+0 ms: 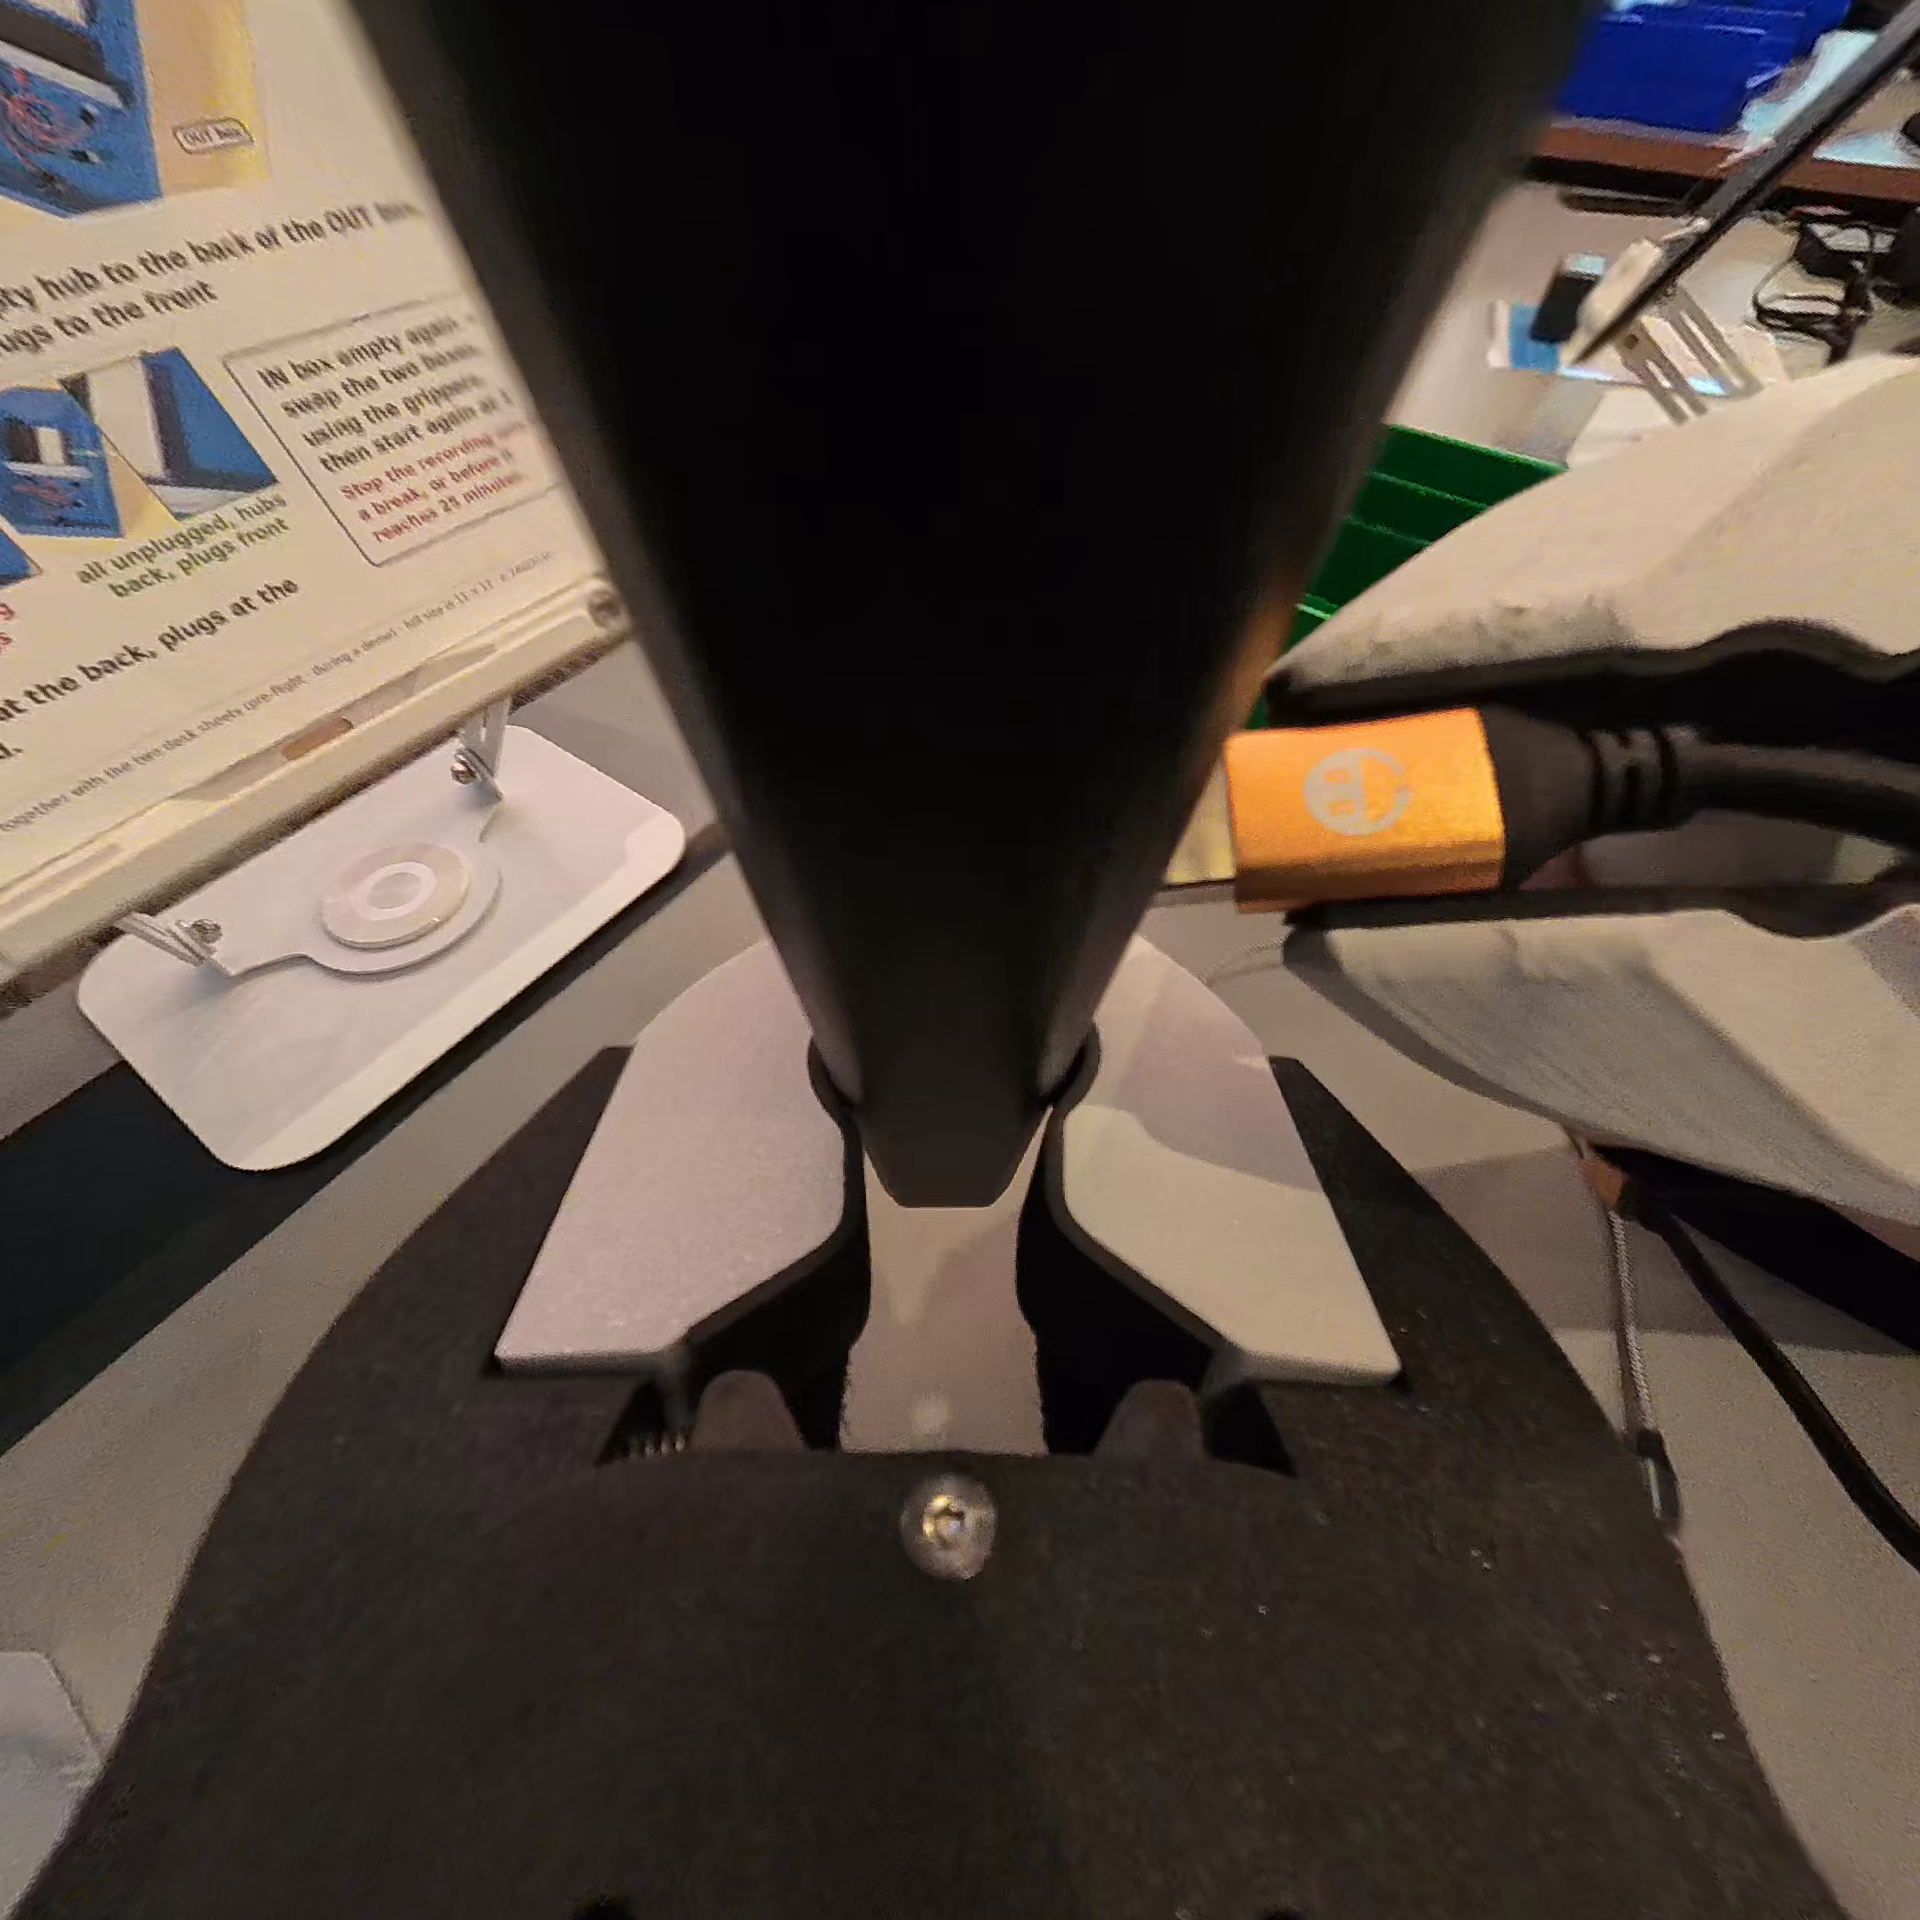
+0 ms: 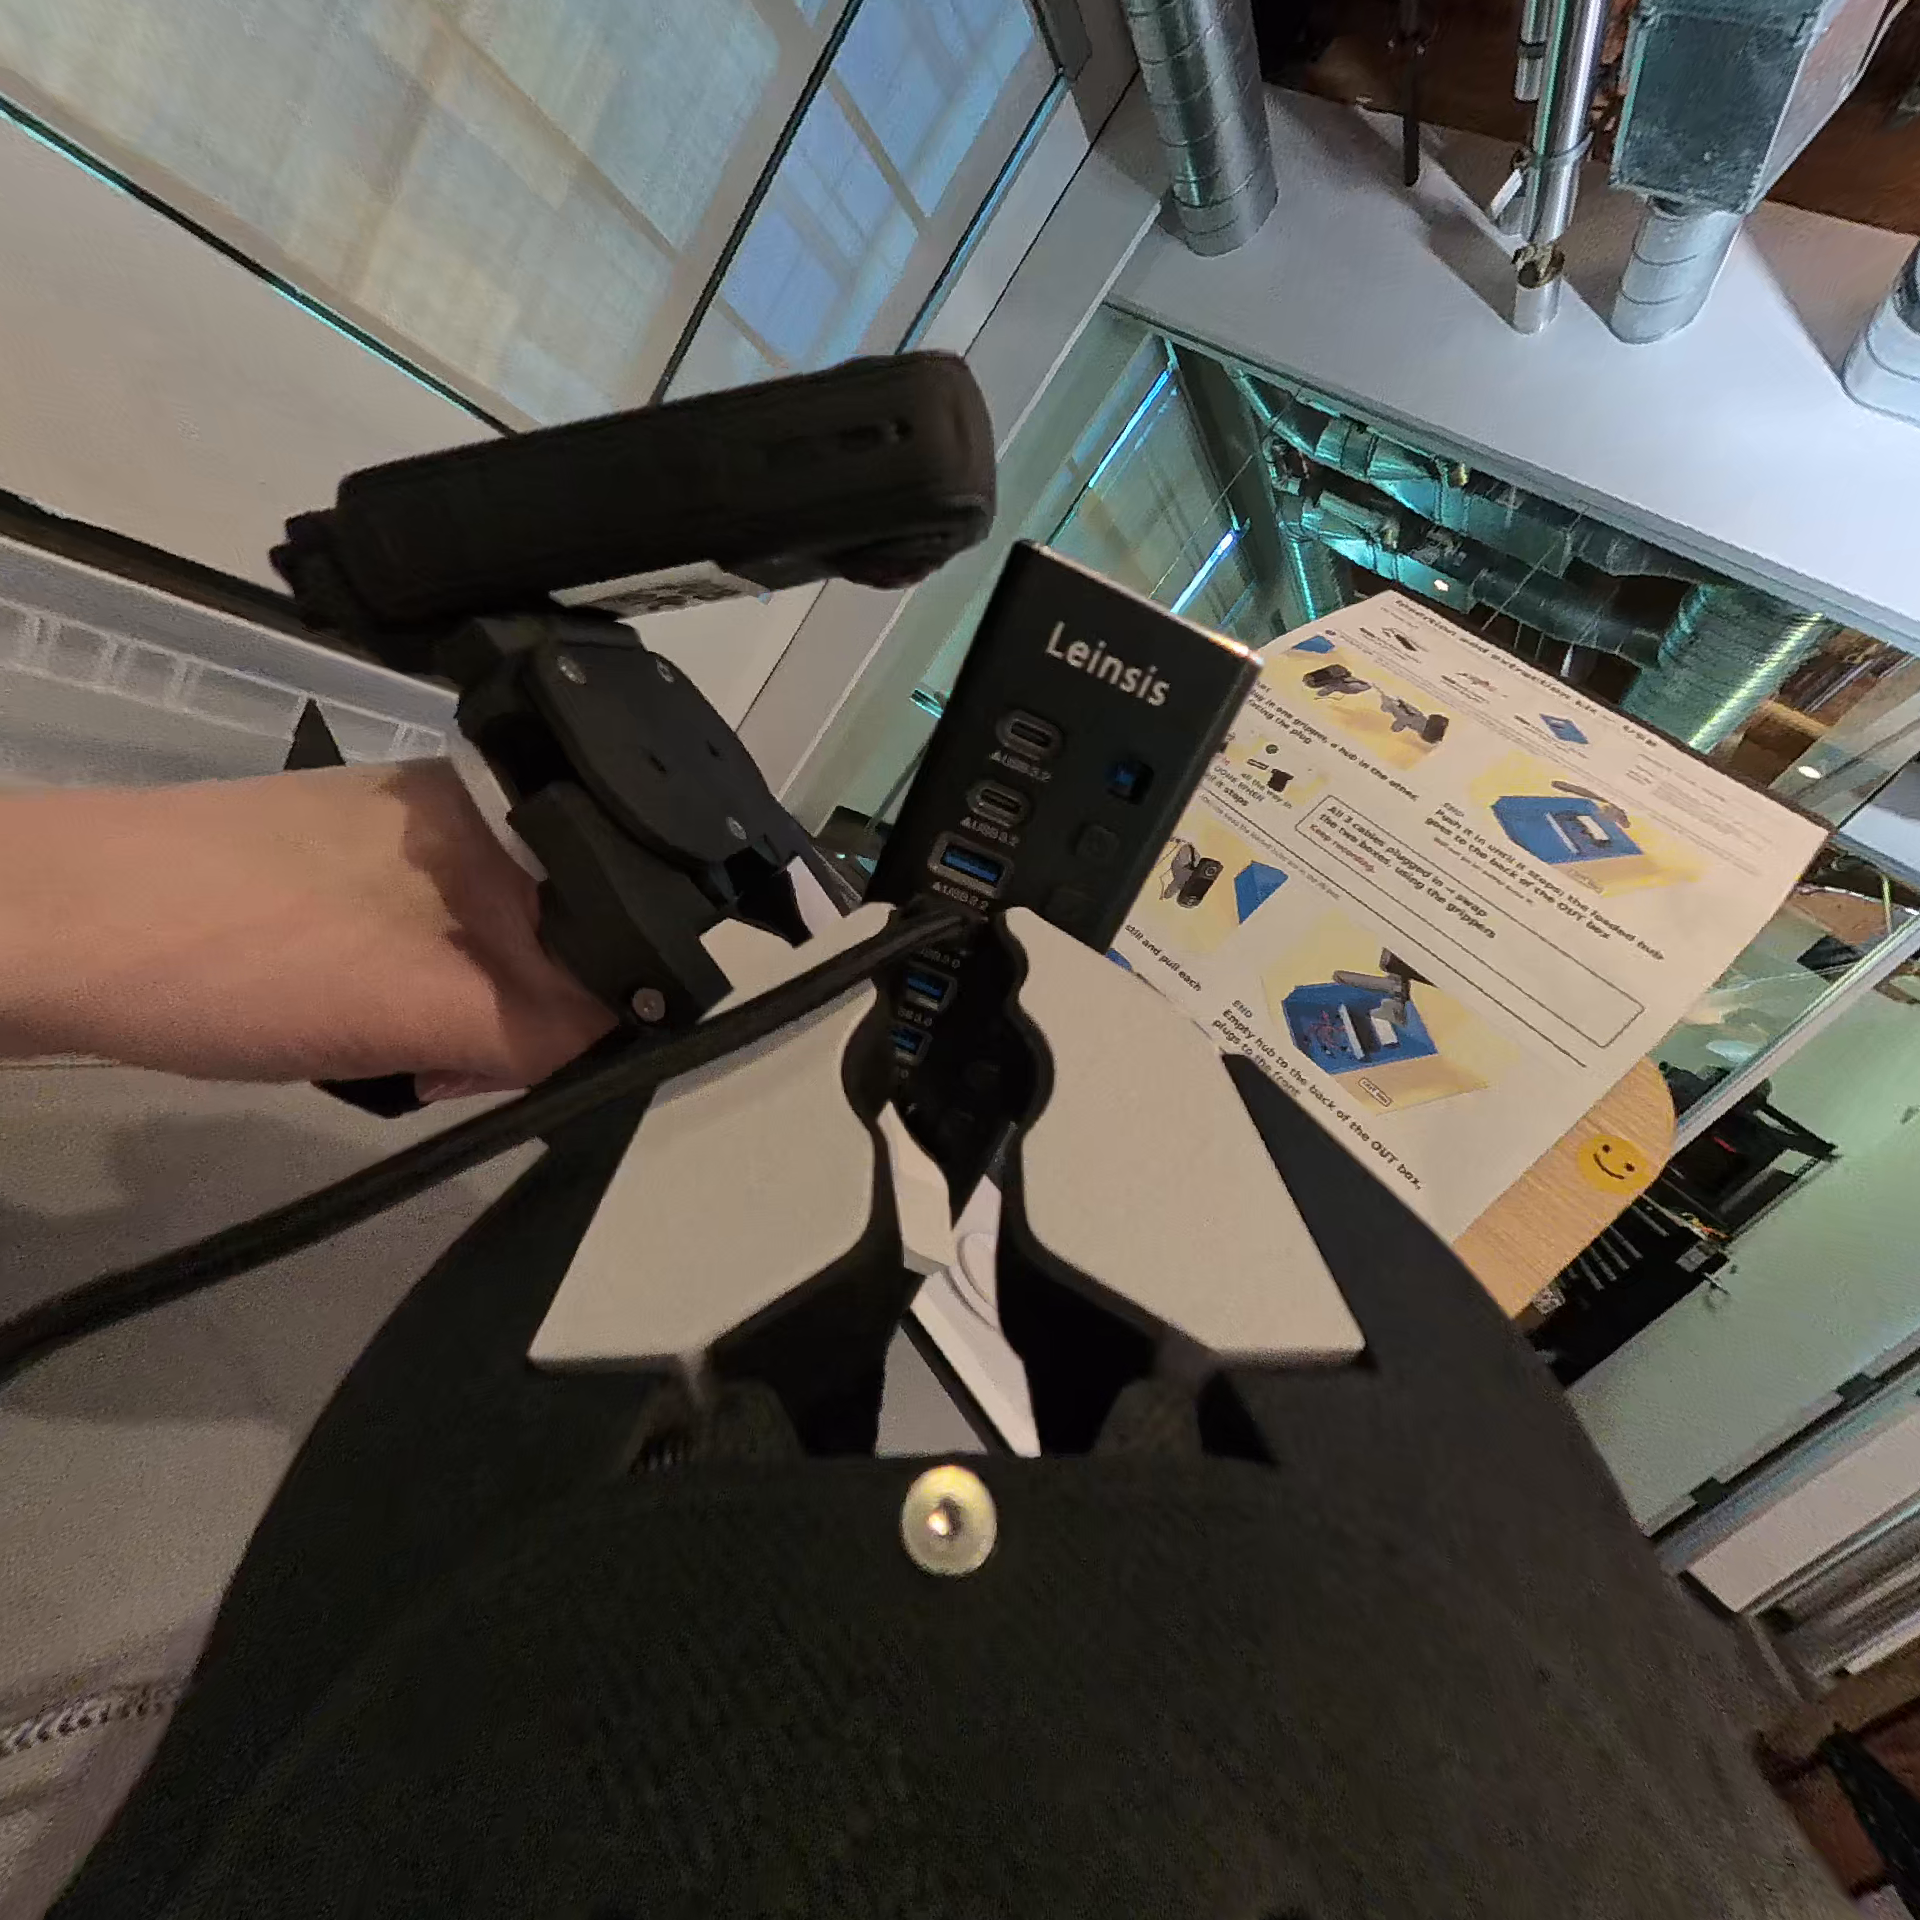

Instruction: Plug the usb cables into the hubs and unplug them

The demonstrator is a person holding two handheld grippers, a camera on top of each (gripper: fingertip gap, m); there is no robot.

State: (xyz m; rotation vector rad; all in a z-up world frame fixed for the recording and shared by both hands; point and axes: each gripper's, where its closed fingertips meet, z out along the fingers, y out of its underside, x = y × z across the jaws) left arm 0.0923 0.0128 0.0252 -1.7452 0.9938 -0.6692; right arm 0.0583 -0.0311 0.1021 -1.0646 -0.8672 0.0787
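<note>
My left gripper is shut on one end of a black USB hub, which fills the middle of the left wrist view. My right gripper is shut on an orange USB plug with a black cable. Its grey fingers hold the plug at the hub's right side. The plug's metal tip meets the hub, and I cannot tell how deep it sits. In the right wrist view the hub shows a column of ports, and the plug itself is hidden behind my fingers. The left gripper's body is on the left, held by a hand.
A printed instruction sheet leans on a white stand at the left. It also shows in the right wrist view. A green bin sits behind the right gripper. Blue bins stand far back right. Left tips to right tips: about 9 cm.
</note>
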